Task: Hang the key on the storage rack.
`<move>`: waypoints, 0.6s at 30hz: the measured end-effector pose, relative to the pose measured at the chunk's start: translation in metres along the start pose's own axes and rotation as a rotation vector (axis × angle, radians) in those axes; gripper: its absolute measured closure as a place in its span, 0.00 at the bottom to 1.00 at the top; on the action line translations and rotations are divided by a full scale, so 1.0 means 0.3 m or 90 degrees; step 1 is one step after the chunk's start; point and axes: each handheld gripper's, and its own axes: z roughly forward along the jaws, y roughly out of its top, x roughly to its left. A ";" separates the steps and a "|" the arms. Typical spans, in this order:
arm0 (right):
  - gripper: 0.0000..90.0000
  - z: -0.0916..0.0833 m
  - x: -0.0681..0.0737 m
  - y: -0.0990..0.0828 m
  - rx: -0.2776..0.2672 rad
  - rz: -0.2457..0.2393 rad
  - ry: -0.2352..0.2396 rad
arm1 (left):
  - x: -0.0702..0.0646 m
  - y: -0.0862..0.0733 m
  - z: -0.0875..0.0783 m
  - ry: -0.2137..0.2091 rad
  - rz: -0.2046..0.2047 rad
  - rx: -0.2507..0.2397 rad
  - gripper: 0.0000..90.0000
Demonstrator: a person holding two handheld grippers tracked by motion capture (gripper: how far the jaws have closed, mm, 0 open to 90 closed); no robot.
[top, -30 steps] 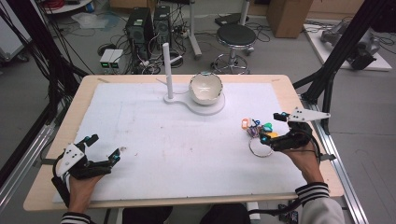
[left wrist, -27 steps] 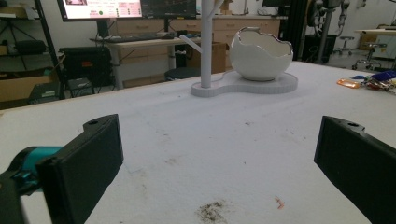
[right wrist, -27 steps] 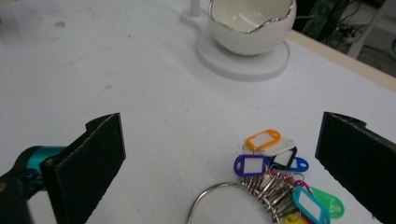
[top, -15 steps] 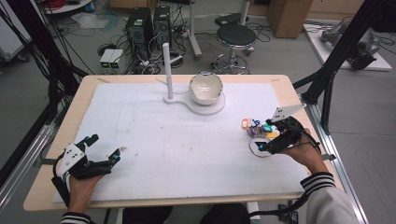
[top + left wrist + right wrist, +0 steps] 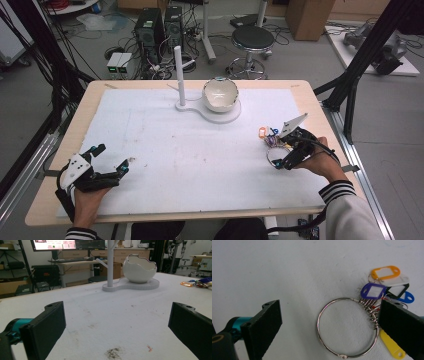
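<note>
A large metal key ring (image 5: 348, 327) lies flat on the white mat, with several coloured key tags (image 5: 387, 287) bunched at its right side; in the high view the bunch of tags (image 5: 270, 138) sits at the table's right. My right gripper (image 5: 329, 330) hangs open just above the ring, its jaws spread to either side of it, the right jaw over the tags. In the high view the right gripper (image 5: 286, 152) points down at the ring. My left gripper (image 5: 109, 161) rests open near the front left edge with nothing between its jaws.
A white egg-shaped bowl (image 5: 220, 94) stands on a white base (image 5: 216, 115) with an upright white post (image 5: 179, 75) at the back middle of the table. The white mat (image 5: 190, 150) covers most of the wooden table (image 5: 45, 210).
My right gripper has moved left and down toward the key ring, tilting over it. The left gripper has stayed where it was.
</note>
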 end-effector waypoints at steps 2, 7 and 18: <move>0.06 0.004 0.002 0.001 0.011 0.000 0.004 | 0.000 0.000 0.000 0.000 0.001 0.000 0.02; 0.08 0.035 0.007 0.000 0.063 -0.023 0.013 | 0.000 0.000 0.000 0.000 0.002 -0.001 0.02; 0.19 0.064 0.002 -0.001 0.117 -0.041 0.031 | 0.000 0.000 -0.001 -0.001 0.002 -0.001 0.02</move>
